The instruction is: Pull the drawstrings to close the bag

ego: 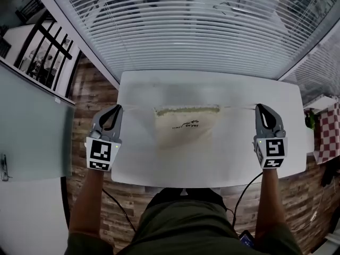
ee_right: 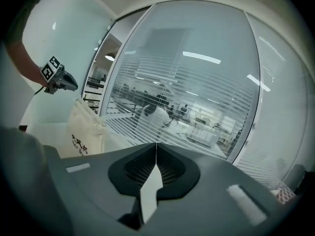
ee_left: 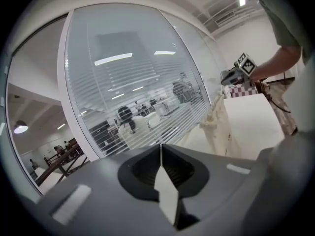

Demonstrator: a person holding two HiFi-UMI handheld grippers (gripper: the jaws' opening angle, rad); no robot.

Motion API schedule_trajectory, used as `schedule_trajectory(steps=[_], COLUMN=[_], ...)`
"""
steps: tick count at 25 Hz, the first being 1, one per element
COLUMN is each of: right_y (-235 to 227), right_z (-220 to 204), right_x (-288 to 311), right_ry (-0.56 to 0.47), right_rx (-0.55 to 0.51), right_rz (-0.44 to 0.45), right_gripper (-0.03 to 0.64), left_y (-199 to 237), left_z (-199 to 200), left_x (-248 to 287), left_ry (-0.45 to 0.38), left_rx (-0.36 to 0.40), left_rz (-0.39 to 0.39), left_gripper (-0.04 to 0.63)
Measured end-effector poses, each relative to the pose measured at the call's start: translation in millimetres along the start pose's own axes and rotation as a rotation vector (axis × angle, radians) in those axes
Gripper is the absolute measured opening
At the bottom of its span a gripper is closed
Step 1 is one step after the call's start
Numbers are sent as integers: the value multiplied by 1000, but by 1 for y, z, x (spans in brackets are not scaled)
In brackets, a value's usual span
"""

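Note:
A cream drawstring bag (ego: 187, 125) with dark print lies in the middle of the white table (ego: 159, 166), its top edge gathered. A thin drawstring (ego: 137, 107) runs left from the bag's mouth to my left gripper (ego: 118, 108), whose jaws are shut on it at the table's left edge. A second drawstring (ego: 238, 107) runs right to my right gripper (ego: 260, 107), also shut on its string. Both strings look taut. The left gripper view shows shut jaws (ee_left: 161, 146) with the bag (ee_left: 219, 124) to the right. The right gripper view shows shut jaws (ee_right: 156, 145) and the bag (ee_right: 86, 129) to the left.
A glass wall with white blinds (ego: 191, 31) stands right behind the table. A dark railing (ego: 48, 47) is at the far left. A red checked cloth (ego: 328, 132) hangs at the right. The person's legs (ego: 183, 222) press against the table's front edge.

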State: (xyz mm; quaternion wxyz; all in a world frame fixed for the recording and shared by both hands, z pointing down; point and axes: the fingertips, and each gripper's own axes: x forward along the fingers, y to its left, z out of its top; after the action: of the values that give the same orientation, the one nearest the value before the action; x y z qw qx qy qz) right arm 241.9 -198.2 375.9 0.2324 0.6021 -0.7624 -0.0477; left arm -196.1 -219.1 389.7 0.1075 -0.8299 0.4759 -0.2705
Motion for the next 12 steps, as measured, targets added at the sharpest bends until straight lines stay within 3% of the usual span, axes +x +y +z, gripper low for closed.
schedule_trajectory(steps=[12], right_y=[-37], right_z=[61], right_x=[-8], right_ry=[-133], right_rx=[51], right_rz=[-62], right_gripper=[15], left_y=[48], left_z=[43], left_x=[-17], left_ry=[-21], left_rx=[27], left_rz=[197], left_gripper=[12])
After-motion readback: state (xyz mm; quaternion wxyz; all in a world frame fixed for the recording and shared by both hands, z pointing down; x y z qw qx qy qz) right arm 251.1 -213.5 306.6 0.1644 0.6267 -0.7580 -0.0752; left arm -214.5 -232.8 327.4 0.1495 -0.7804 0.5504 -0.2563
